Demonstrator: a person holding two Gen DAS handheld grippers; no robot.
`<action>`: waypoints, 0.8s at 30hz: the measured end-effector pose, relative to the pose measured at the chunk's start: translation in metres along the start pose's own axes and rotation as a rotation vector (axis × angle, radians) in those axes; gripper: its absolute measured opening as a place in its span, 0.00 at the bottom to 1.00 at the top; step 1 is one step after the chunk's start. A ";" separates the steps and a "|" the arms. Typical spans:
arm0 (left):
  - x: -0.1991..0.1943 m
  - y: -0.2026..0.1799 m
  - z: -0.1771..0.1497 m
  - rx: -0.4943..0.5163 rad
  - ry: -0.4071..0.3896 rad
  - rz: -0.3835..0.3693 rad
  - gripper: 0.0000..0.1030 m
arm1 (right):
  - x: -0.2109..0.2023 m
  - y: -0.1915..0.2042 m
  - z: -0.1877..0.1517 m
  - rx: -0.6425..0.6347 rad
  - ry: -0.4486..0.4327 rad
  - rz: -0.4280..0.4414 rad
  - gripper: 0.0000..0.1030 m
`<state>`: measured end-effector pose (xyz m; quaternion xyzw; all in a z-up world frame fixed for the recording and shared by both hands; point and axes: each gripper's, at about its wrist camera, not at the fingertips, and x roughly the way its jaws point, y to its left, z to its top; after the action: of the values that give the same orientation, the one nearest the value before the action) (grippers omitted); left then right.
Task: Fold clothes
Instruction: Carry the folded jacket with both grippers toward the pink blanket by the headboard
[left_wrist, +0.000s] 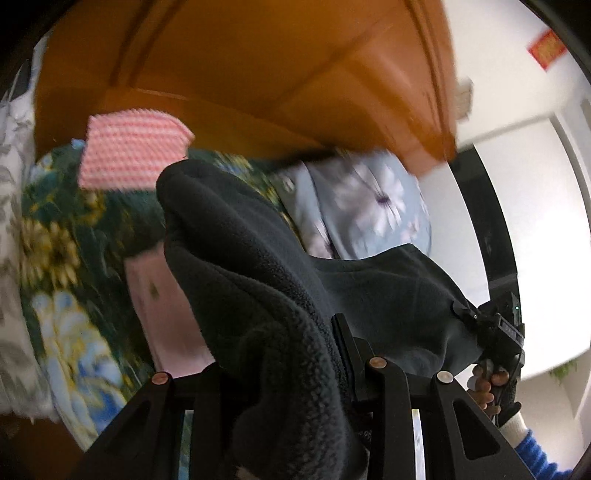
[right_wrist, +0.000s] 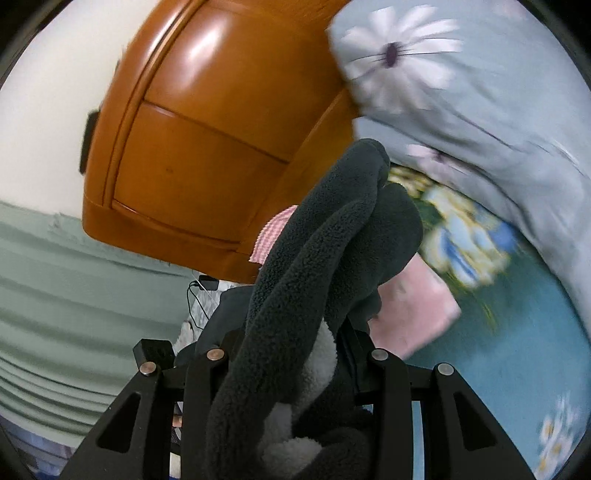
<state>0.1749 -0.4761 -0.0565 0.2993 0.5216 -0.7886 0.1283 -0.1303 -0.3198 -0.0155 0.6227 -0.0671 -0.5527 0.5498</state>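
A dark grey fleece garment (left_wrist: 258, 258) is bunched up and hangs in the air between both grippers. My left gripper (left_wrist: 280, 339) is shut on one thick wad of it, and the fleece hides most of the fingers. In the left wrist view, the right gripper (left_wrist: 495, 325) pinches the garment's far edge at the right, with a hand (left_wrist: 484, 387) behind it. In the right wrist view, my right gripper (right_wrist: 295, 339) is shut on fleece garment (right_wrist: 332, 240) rolls that show a white lining. The whole picture is motion-blurred.
Below lies a floral bedspread (left_wrist: 55, 258) (right_wrist: 517, 350). On it rest a folded pink garment (left_wrist: 166, 306) (right_wrist: 417, 306) and a pink-checked folded cloth (left_wrist: 129, 147) (right_wrist: 273, 232). A daisy-print pillow (left_wrist: 369, 203) (right_wrist: 461, 110) leans by the orange wooden headboard (left_wrist: 258, 55) (right_wrist: 207, 147). A green curtain (right_wrist: 74, 295) hangs at the left.
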 end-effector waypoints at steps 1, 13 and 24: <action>0.001 0.007 0.005 -0.010 -0.020 0.010 0.33 | 0.017 0.004 0.014 -0.019 0.019 0.005 0.38; 0.026 0.088 -0.002 -0.130 -0.150 0.099 0.33 | 0.150 -0.034 0.082 -0.146 0.216 0.051 0.38; 0.066 0.108 -0.058 -0.170 -0.051 0.123 0.38 | 0.158 -0.134 0.066 -0.022 0.250 -0.025 0.38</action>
<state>0.1985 -0.4623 -0.1932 0.2989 0.5638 -0.7394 0.2147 -0.1907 -0.4174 -0.2005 0.6816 0.0157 -0.4781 0.5537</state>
